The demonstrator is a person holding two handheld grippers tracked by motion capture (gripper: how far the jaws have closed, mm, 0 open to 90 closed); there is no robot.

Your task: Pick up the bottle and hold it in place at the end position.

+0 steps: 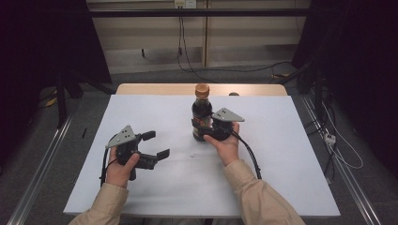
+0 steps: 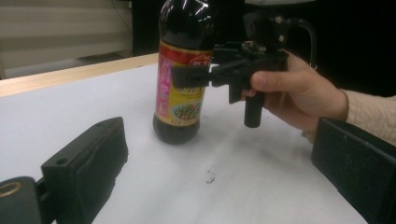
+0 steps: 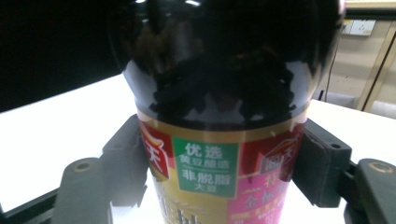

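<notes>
The left hand-held gripper [image 1: 152, 145] hovers over the white table [image 1: 141, 197] with its jaws spread apart and nothing between them, well to the left of the bottle. Near the table's middle the dark sauce bottle [image 1: 202, 112] stands upright, full of blackish liquid, brown cap on. The right hand-held gripper [image 1: 201, 125] is clamped on its labelled body.
</notes>
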